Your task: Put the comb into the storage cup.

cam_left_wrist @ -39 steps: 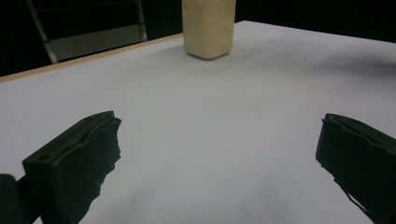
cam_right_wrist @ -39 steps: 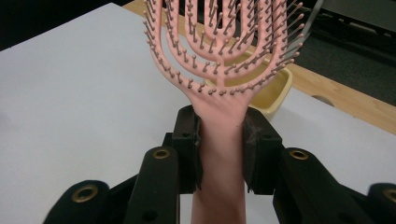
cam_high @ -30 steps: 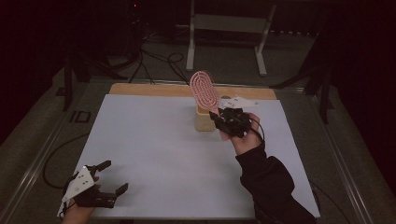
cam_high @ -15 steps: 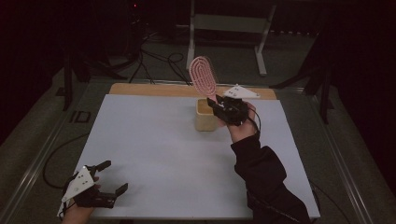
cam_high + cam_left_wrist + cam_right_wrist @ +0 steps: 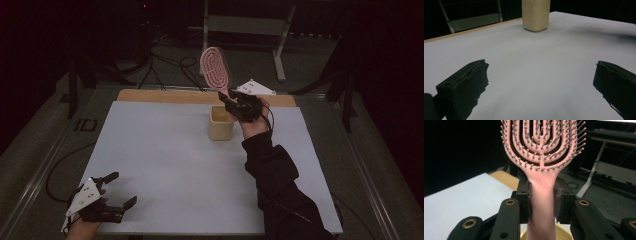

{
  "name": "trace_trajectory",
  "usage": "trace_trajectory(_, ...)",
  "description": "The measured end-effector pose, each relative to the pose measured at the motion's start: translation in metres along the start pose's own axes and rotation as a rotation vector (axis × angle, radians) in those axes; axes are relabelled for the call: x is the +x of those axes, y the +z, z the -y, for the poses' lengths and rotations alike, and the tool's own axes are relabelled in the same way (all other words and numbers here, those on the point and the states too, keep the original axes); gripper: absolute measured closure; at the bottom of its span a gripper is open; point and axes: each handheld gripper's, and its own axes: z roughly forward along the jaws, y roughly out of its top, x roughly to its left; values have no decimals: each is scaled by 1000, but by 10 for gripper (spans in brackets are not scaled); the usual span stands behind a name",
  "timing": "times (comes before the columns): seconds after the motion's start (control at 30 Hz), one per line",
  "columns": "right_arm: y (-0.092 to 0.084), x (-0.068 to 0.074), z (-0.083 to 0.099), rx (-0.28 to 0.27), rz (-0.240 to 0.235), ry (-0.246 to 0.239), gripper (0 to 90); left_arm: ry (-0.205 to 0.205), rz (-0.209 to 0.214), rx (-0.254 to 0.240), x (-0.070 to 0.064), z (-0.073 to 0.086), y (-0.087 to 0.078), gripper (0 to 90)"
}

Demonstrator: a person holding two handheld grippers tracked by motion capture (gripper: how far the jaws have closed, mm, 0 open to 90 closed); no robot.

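Note:
My right gripper (image 5: 231, 100) (image 5: 541, 200) is shut on the handle of a pink vented hairbrush (image 5: 215, 67) (image 5: 541, 142). The brush stands upright, head up, bristles facing the right gripper view. It hangs just above the rim of a small tan cup (image 5: 221, 122) (image 5: 535, 13) at the far middle of the white table (image 5: 165, 165); the cup's rim (image 5: 564, 231) shows right under the handle. Near the front left corner my left gripper (image 5: 111, 191) (image 5: 541, 82) rests low over the table, jaws wide open with nothing between them.
A wooden strip (image 5: 160, 96) runs along the table's far edge. Beyond it stand a metal stand (image 5: 245, 25) and cables (image 5: 170, 62) on the dark floor. A cable (image 5: 60, 165) trails off the table's left side.
My right gripper has carried the hairbrush toward the far side and slightly up, from beside the cup to over its rim. The left gripper has stayed put.

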Motion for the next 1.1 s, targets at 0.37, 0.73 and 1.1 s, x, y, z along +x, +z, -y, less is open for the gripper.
trace_trajectory(0.37,22,-11,-3,-40,2,11,700,-1,0,-1,0,0,0,0)
trace_trajectory(0.73,47,-17,-1,-68,-24,28,700,-1,-2,-2,1,0,-2,0)
trace_trajectory(1.1,61,-23,14,-80,-15,46,700,-8,-6,-7,1,1,-2,0)
